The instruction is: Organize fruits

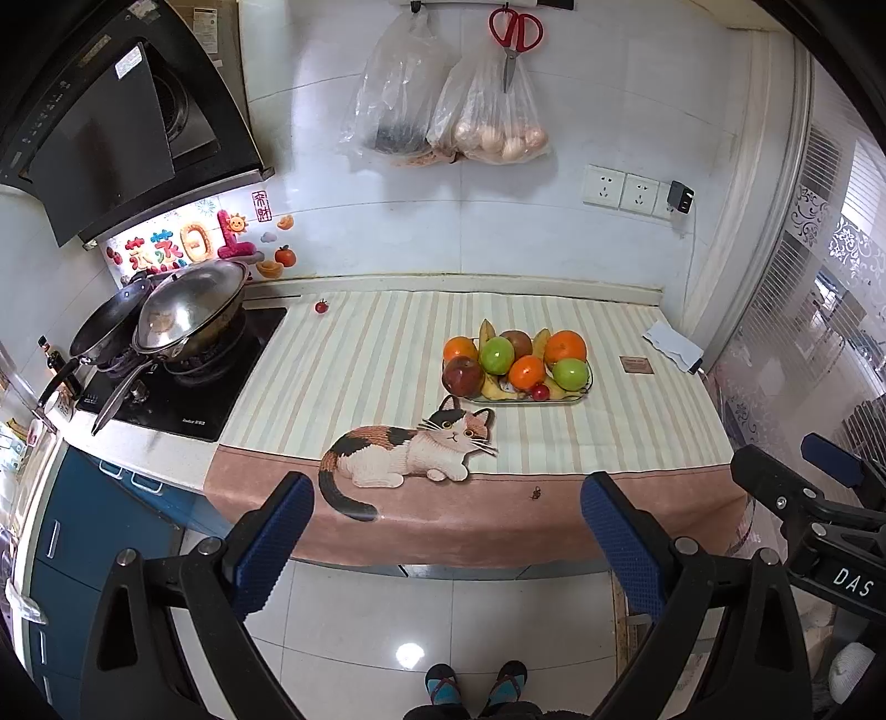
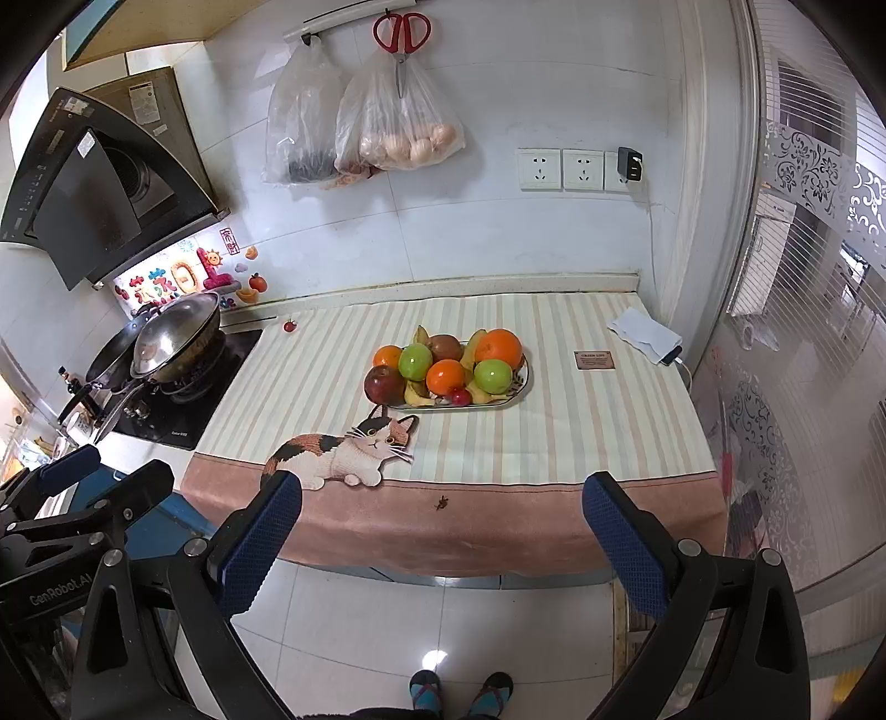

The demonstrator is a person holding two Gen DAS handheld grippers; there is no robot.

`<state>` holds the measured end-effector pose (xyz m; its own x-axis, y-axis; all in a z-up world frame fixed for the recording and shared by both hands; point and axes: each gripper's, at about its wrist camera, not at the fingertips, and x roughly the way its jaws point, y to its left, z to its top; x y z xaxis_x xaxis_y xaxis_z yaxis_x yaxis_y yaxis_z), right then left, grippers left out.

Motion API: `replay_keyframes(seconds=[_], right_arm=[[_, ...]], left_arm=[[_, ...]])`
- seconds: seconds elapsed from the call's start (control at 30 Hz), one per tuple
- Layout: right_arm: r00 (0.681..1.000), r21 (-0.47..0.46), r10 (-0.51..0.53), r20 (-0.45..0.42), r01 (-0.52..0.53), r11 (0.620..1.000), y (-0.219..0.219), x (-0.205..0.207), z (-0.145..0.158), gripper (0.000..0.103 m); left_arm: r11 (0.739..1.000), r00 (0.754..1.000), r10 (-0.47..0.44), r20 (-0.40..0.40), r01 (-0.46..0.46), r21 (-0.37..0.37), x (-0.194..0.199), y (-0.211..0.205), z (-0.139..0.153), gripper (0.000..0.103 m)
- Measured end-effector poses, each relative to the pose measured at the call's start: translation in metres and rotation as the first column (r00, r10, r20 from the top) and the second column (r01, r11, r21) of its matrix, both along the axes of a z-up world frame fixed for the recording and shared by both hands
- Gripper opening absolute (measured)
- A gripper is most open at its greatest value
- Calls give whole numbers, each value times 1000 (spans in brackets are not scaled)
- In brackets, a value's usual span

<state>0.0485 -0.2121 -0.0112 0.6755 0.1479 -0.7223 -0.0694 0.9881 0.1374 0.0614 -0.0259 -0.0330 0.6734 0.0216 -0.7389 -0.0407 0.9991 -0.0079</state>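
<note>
A plate (image 1: 587,383) (image 2: 523,379) on the striped counter cloth holds oranges (image 1: 565,346) (image 2: 498,348), green apples (image 1: 496,355) (image 2: 415,361), a red apple (image 1: 462,375) (image 2: 384,384), bananas (image 1: 494,391) (image 2: 418,394) and a small cherry tomato (image 1: 540,392) (image 2: 459,395). Another cherry tomato (image 1: 321,306) (image 2: 289,325) lies alone near the stove. My left gripper (image 1: 447,526) and right gripper (image 2: 442,526) are both open and empty, held back from the counter's front edge, over the floor.
A stove with a wok and a pan (image 1: 188,315) (image 2: 171,332) stands at the left. Plastic bags (image 1: 493,111) (image 2: 398,122) and red scissors (image 1: 515,33) hang on the wall. A white cloth (image 1: 673,344) (image 2: 645,332) lies at the back right.
</note>
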Motion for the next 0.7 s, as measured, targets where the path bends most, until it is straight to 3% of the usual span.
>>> replay_keyframes(seconds=[0.7], right_arm=[[1000, 7, -5, -2, 5, 1000, -2, -3, -1, 103]], left_arm=[[1000, 1000, -2, 5, 2, 3, -3, 4, -1, 99]])
